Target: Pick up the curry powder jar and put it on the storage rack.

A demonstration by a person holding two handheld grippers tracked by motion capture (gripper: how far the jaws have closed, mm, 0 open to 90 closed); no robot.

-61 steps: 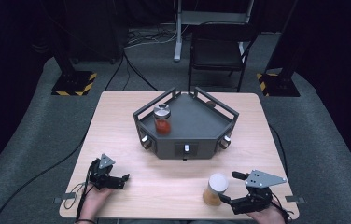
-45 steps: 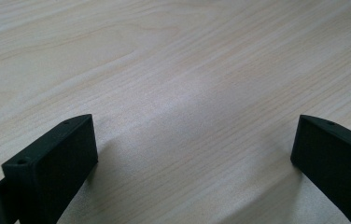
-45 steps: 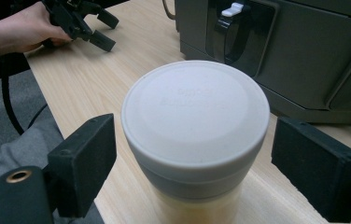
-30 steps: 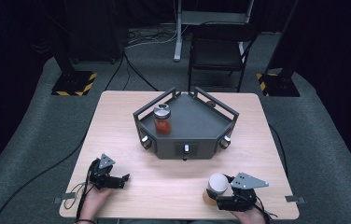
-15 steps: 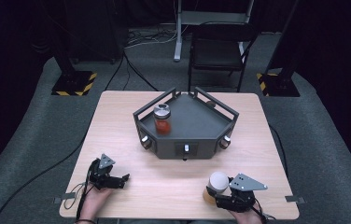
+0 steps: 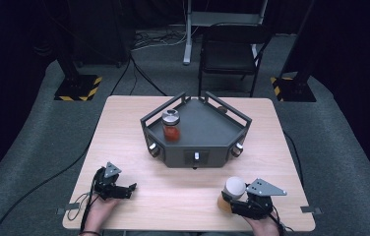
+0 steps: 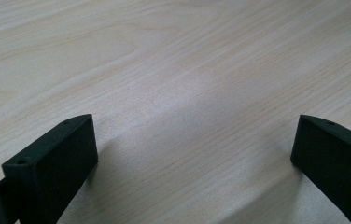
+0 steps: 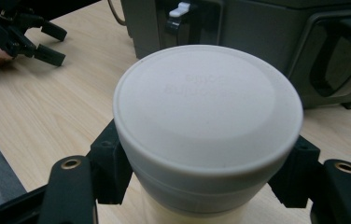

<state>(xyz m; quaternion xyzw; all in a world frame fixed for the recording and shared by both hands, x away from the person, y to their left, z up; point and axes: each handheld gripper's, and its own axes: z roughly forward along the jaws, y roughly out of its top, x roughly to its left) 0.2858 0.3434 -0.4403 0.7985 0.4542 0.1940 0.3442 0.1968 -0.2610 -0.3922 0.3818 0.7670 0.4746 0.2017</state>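
Note:
A jar with a white lid point(image 6: 234, 187) and a pale tan body stands near the table's front right edge. My right gripper point(image 6: 232, 200) is shut on it from the front. In the right gripper view the black jaws press both sides of the jar point(image 8: 208, 107) just under the lid, where the right gripper point(image 8: 206, 175) holds it upright. My left gripper point(image 6: 129, 191) rests at the front left, pointing right. Its jaws stand wide apart over bare wood, and nothing lies between them at the left gripper point(image 7: 192, 154).
A dark grey angular tray point(image 6: 207, 135) sits mid-table, holding a silver-lidded jar with red contents point(image 6: 171, 126). The tray's front wall point(image 8: 257, 28) stands close behind the held jar. The left gripper point(image 8: 47, 44) shows far off. A chair point(image 6: 232, 54) stands beyond the table.
The right gripper moved left from beside the white-lidded jar and closed around it. The left gripper stayed where it was.

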